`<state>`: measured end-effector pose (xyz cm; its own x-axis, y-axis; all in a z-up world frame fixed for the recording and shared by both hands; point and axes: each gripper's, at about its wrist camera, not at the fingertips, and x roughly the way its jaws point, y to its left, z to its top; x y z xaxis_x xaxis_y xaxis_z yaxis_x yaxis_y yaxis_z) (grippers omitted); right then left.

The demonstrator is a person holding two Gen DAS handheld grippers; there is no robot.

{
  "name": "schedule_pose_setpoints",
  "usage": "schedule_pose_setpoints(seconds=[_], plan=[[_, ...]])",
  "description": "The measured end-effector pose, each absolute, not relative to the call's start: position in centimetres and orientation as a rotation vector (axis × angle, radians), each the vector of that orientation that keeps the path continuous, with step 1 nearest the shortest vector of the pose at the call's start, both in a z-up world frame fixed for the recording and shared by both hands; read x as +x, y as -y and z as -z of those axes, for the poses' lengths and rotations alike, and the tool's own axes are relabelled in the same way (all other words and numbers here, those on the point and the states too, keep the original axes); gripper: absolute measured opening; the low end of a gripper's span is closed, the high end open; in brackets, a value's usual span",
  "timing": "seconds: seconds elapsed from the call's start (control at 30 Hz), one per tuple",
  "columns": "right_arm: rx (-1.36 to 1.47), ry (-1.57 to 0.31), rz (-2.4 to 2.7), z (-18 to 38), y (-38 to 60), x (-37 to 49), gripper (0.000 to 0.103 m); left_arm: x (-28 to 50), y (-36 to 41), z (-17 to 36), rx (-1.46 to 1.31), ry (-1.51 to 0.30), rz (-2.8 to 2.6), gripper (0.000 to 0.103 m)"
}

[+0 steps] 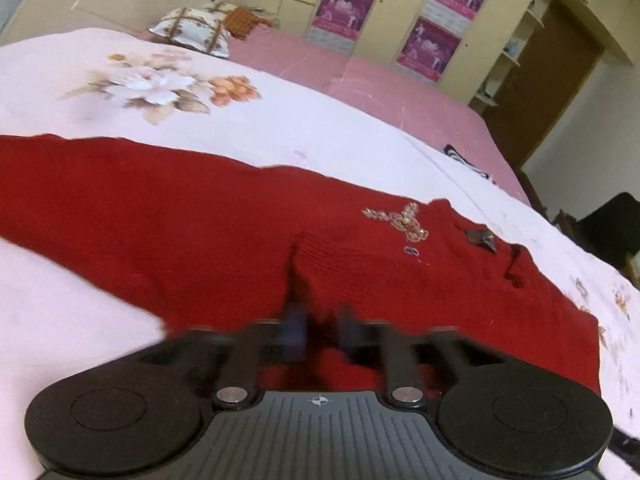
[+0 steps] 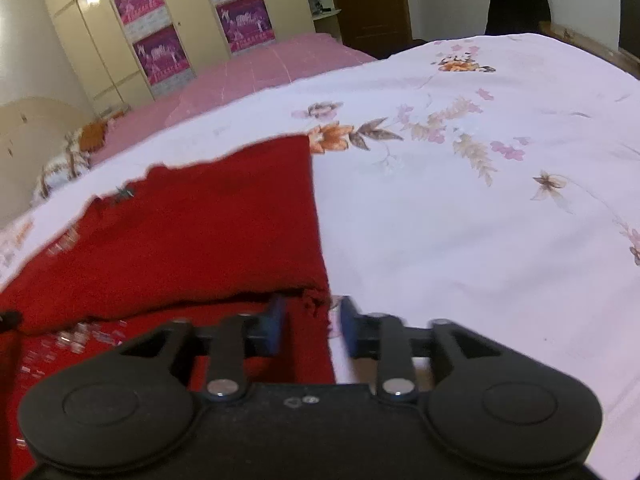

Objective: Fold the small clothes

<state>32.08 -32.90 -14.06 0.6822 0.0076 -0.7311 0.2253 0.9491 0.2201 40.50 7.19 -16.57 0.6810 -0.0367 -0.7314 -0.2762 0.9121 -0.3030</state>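
Observation:
A red knitted sweater lies flat across the white floral bedsheet, with a beaded ornament near its neckline. My left gripper is blurred and hovers over the sweater's near part. Its fingers are apart and only red knit shows in the gap. In the right wrist view one layer of the sweater is folded over a lower layer with clear beads. My right gripper is open at the sweater's right edge. The frayed corner of the knit sits between its blue pads without being pinched.
A pink bedcover lies beyond the sheet, with a patterned pillow at the head. A small striped item lies near the bed's far edge. A wardrobe with purple posters and a brown door stand behind. The sheet spreads right of the sweater.

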Motion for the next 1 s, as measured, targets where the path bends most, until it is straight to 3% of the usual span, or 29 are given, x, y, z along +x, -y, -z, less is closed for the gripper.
schedule_pose_setpoints(seconds=[0.03,0.07,0.23,0.6,0.63,0.7,0.8,0.93,1.0], plan=[[0.311,-0.792,0.120,13.4,33.0,31.7,0.050,39.7,-7.3,16.0,-0.402,-0.777,-0.154,0.082],[0.307,-0.773,0.118,12.9,33.1,31.5,0.052,39.0,-7.4,15.4,-0.383,-0.732,-0.165,0.086],[0.307,-0.722,0.125,12.0,33.9,33.4,0.054,39.7,-5.2,14.1,-0.291,-0.698,-0.067,0.086],[0.422,-0.775,0.109,15.8,35.6,42.5,0.052,44.4,-2.1,18.6,-0.174,-0.787,-0.072,0.086],[0.431,-0.776,0.110,16.0,35.8,43.0,0.050,44.5,-2.0,18.7,-0.171,-0.785,-0.075,0.086],[0.443,-0.771,0.096,16.3,35.9,43.9,0.029,44.7,-1.8,18.8,-0.164,-0.780,-0.081,0.086],[0.448,-0.790,0.063,16.4,35.4,44.7,0.012,44.7,-1.5,18.7,-0.153,-0.783,-0.091,0.086],[0.246,-0.701,0.175,15.0,34.0,43.5,0.006,44.8,-1.5,19.3,-0.138,-0.774,-0.087,0.086],[0.213,-0.742,0.238,16.0,34.5,43.9,0.001,45.0,-1.2,19.6,-0.091,-0.759,-0.108,0.086]])
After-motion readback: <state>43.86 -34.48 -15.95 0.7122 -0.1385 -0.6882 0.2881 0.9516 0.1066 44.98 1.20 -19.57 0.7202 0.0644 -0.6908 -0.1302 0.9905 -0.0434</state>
